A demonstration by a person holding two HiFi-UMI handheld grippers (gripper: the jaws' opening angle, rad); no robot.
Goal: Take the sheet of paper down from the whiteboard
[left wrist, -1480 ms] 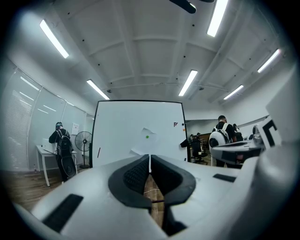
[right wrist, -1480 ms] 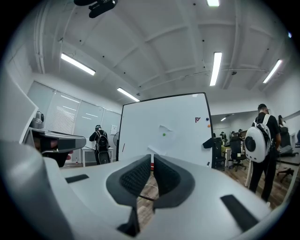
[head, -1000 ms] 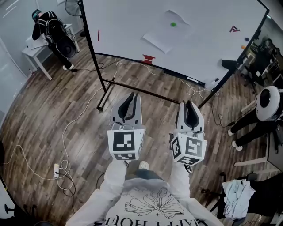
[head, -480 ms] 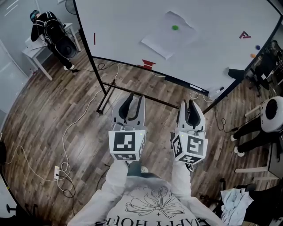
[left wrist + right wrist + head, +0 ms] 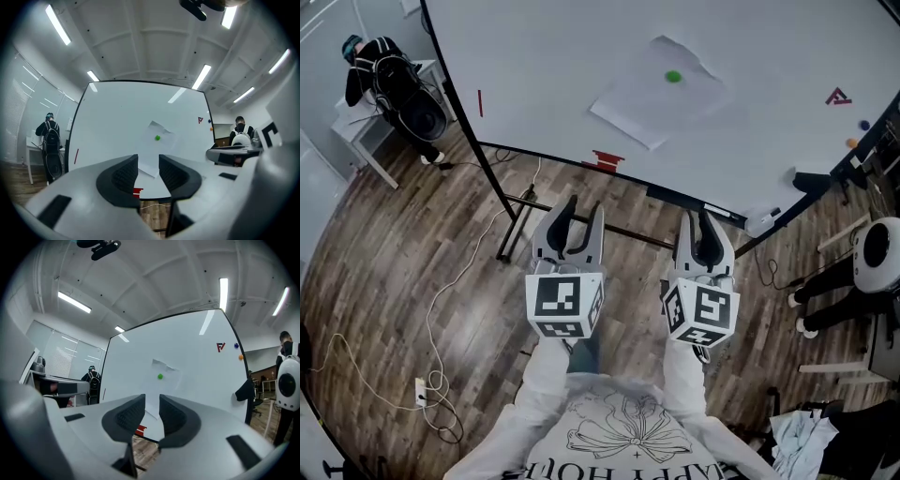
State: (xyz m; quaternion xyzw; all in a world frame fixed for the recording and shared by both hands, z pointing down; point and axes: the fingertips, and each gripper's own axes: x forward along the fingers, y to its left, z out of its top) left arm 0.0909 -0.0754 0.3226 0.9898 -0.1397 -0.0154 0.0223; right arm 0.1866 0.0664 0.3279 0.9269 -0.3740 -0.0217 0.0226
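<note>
Here I am facing the whiteboard [image 5: 553,84], both arms out level. My left tongs [image 5: 569,212] are opening as I speak: the two dark pads stand apart with nothing between them, only a slice of board and floor showing through the gap. My right tongs [image 5: 704,221] are opening too, with a narrower gap, and again nothing is in it. The sheet of paper [image 5: 649,98] is up on the board, well ahead of both pairs of tongs and untouched. It hangs askew with one corner pointing down and its top edge a little crumpled. A green magnet [image 5: 674,77] sits on it near the top. From my head camera the sheet lies beyond the two tongs and between them, a bit closer to the right-hand pair. Looking along either pair of jaws, its lower corner lines up right in the gap. At the board's bottom edge, below the sheet, there's a small red block [image 5: 607,159]. A dark object [image 5: 811,180] clings to the board at the lower right, and a red mark [image 5: 837,96] sits out toward the right edge. There's wood floor [image 5: 394,244] underfoot, and a person with a backpack [image 5: 382,67] is off at the far left by a white desk.
</note>
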